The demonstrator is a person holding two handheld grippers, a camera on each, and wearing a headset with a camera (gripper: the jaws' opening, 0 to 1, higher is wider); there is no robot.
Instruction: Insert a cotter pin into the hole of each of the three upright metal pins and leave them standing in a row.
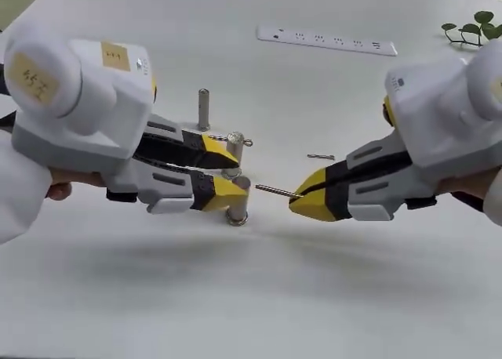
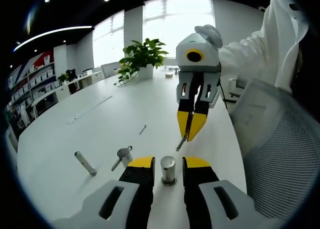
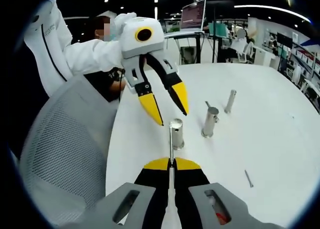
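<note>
Insertion of the second of three cotter pins, head view. The left gripper [image 1: 234, 175], entering from 9 o'clock, has its jaws parted on either side of the nearest short upright steel pin [image 1: 238, 204], apparently without clamping it. The right gripper [image 1: 298, 197], entering from 3 o'clock, has its jaws closed on a thin metal cotter pin [image 1: 274, 190]. The cotter pin's free end points at the steel pin's upper part and is judged not yet through the hole.

At 12 o'clock from this pin stands a second steel pin [image 1: 235, 149], already fitted, with a looped cotter pin [image 1: 246, 143] crossing its top. At 11 o'clock the third, bare steel pin [image 1: 204, 108] stands untouched. A spare cotter pin [image 1: 320, 157] lies at 2 o'clock on the white table [image 1: 251, 296].

Judged progress: one done, one under way, one remaining.
</note>
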